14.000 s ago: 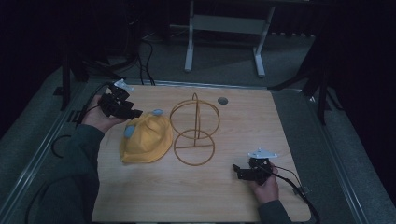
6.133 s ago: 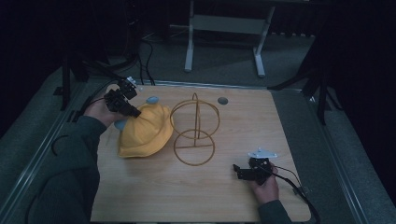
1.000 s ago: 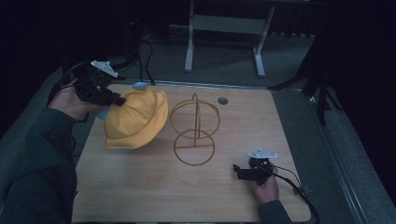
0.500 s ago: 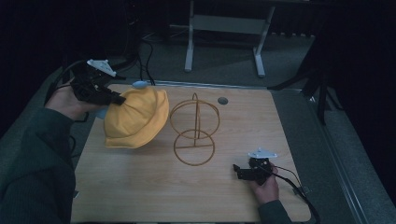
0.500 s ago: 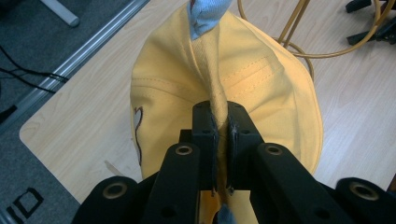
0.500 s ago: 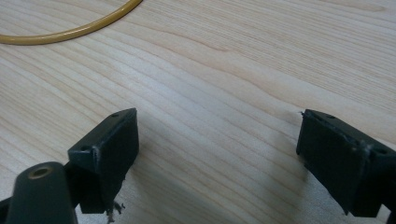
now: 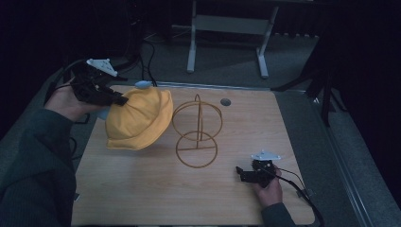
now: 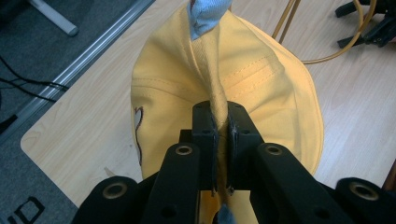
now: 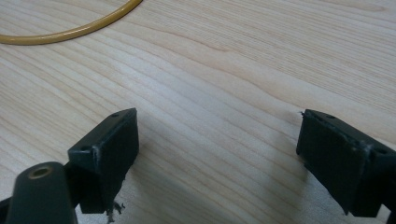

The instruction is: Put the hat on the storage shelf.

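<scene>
A yellow cloth hat [image 7: 137,118] hangs lifted and tilted over the table's left part, its brim just above the wood. My left gripper [image 7: 116,100] is shut on a fold of the hat's fabric [image 8: 219,100]; the pads pinch the fold between them. A pale blue patch [image 8: 205,14] shows at the hat's far tip. Just right of the hat stands a yellow wire stand [image 7: 196,135] of crossed hoops on a ring base. My right gripper [image 7: 242,174] rests on the table near the front right, jaws wide open over bare wood [image 9: 219,140], with nothing between them.
A small round grey hole [image 7: 225,101] sits near the table's far edge. A metal rim [image 7: 213,87] borders the table's back. Cables lie on the floor at the far left, and a cable [image 7: 302,189] trails from the right gripper. A metal frame stands beyond the table.
The left hand has nudged the hat slightly, keeping it lifted off the table; earlier the hat lay lower on the wood. The right gripper has not moved.
</scene>
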`<state>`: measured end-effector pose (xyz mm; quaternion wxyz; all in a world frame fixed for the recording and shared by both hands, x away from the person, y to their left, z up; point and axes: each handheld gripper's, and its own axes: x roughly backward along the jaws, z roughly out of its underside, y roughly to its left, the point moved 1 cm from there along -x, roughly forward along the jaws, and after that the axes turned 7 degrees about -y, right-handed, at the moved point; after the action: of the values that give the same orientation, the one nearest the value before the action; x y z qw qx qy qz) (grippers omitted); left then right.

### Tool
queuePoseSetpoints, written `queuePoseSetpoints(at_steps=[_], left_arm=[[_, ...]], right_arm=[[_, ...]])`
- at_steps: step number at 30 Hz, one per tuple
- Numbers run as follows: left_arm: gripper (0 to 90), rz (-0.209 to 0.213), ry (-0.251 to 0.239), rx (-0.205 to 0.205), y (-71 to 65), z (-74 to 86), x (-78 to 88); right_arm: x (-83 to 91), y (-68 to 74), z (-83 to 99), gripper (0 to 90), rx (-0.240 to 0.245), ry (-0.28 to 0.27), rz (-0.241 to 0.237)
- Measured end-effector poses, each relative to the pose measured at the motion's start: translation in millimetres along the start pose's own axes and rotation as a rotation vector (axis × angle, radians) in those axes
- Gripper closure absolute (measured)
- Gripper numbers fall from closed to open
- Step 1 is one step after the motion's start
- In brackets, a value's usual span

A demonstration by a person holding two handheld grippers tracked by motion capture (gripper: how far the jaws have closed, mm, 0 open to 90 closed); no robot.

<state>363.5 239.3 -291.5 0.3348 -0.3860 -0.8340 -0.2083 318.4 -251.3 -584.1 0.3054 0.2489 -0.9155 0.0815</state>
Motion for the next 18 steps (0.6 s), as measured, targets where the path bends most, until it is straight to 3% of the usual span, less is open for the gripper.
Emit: queuePoseSetpoints(at_steps=[18], left_arm=[[84.2,0.021,-0.045,-0.013,-3.8,-9.6,8.3]], right_arm=[[0.0,0.0,0.0,12.8,0.000,0.000,0.000]])
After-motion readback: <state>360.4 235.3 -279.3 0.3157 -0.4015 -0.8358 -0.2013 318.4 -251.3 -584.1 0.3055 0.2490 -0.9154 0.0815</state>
